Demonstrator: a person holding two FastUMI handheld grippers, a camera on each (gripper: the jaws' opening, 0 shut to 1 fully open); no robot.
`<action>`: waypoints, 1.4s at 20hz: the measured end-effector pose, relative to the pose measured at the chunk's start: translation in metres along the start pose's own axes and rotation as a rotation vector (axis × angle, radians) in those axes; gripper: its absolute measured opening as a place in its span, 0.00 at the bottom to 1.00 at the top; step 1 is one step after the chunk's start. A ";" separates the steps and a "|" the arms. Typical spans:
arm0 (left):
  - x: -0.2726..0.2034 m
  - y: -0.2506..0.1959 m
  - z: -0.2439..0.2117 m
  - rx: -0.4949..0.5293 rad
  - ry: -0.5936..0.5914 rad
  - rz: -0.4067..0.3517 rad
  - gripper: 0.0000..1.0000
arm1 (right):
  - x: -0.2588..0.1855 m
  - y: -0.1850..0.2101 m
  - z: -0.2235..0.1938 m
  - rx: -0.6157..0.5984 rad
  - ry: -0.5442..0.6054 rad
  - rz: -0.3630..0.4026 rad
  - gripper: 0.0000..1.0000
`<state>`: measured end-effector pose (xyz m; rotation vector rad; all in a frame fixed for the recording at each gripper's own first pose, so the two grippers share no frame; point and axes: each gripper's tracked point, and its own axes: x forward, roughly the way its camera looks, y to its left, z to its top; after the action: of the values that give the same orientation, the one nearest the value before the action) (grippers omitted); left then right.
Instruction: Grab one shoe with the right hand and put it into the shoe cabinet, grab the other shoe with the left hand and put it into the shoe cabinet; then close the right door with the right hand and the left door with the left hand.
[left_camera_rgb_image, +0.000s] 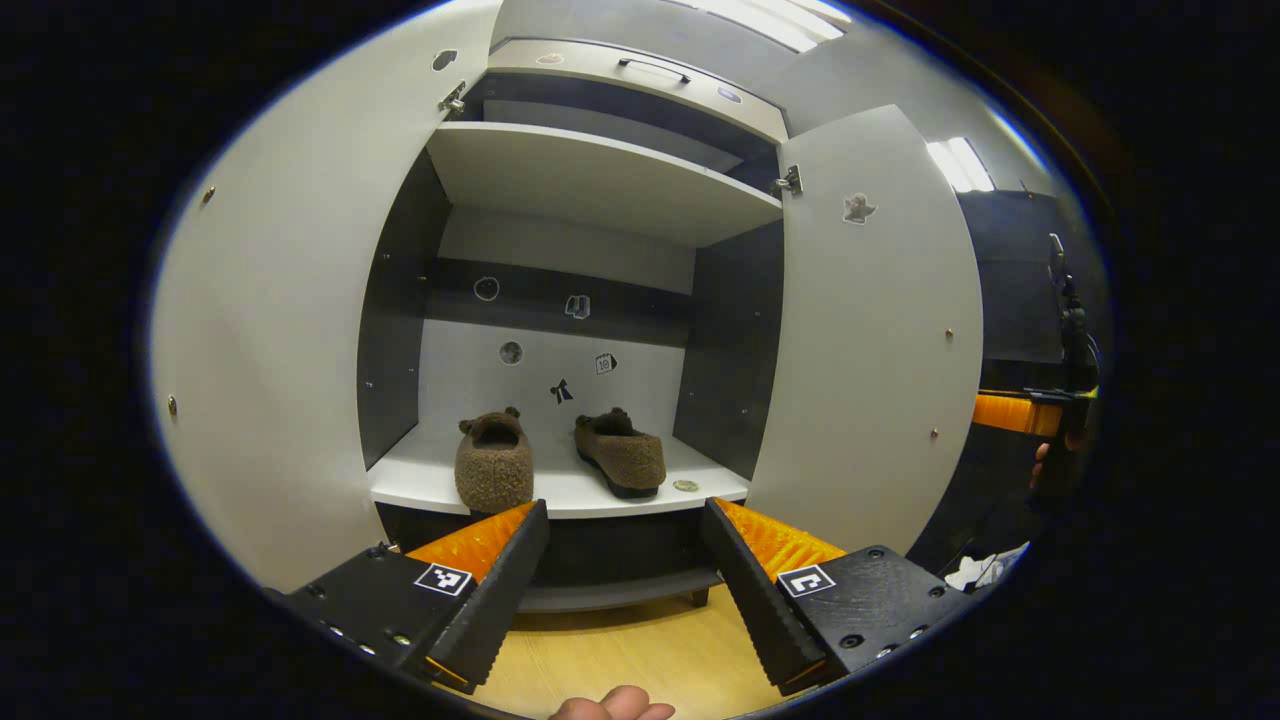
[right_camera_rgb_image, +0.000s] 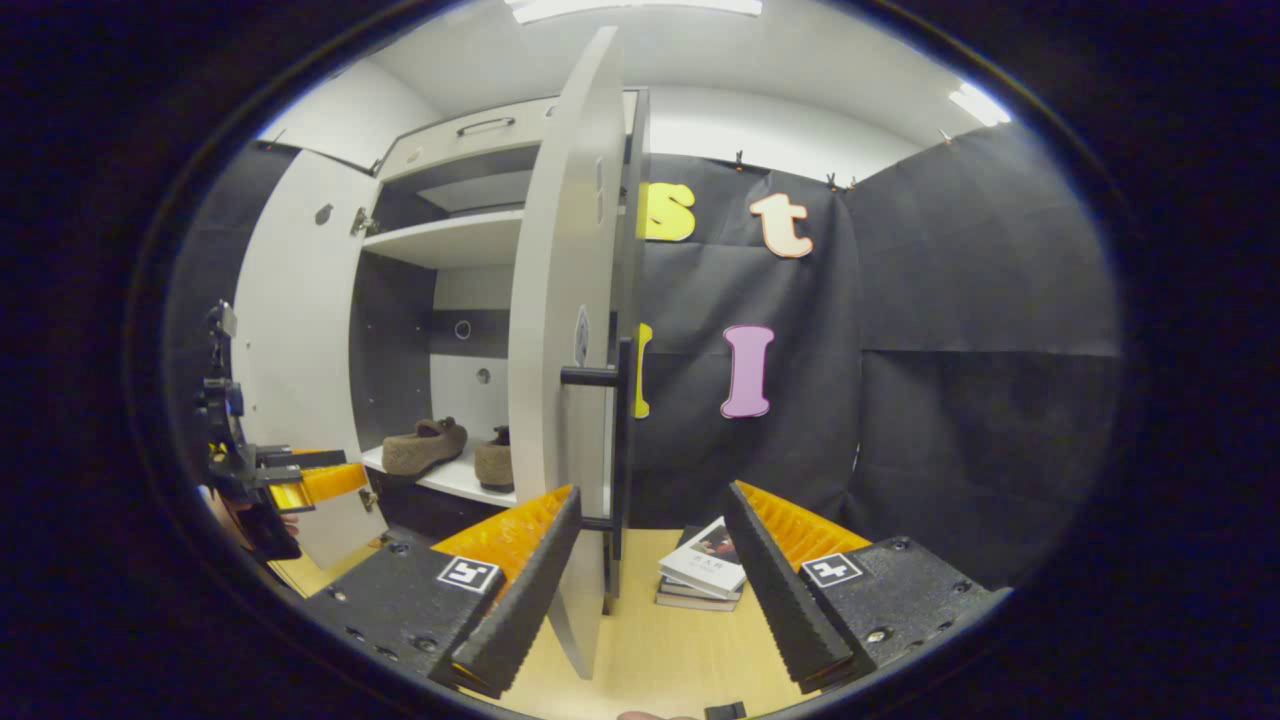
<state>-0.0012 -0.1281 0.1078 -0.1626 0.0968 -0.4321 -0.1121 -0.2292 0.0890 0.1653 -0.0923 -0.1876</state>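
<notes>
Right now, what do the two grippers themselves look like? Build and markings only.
Left gripper and right gripper match: two long wedge-shaped fingers with ribbed, sawtooth inner faces, each on a blocky black carriage with screw heads and a square black-and-white fiducial tag on top. No cables visible. Jaws stand apart on both.

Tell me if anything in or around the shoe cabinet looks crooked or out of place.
The two fuzzy brown slippers on the white lower shelf aren't paired neatly: the left slipper points straight in, the right slipper sits angled. A small round coin-like object lies near the shelf's front edge. Nothing looks damaged.
</notes>
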 end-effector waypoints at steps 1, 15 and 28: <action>-0.004 0.007 0.003 0.028 -0.007 -0.002 0.96 | -0.001 0.011 -0.001 0.033 0.003 0.019 0.87; -0.092 0.059 0.047 0.116 -0.124 0.166 0.95 | 0.027 0.208 -0.038 0.084 0.113 0.505 0.85; -0.184 0.122 0.079 0.089 -0.179 0.259 0.95 | 0.030 0.253 -0.066 0.092 0.158 0.532 0.91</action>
<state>-0.1074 0.0697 0.1742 -0.0989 -0.0770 -0.1614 -0.0303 0.0202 0.0696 0.2405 0.0140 0.3606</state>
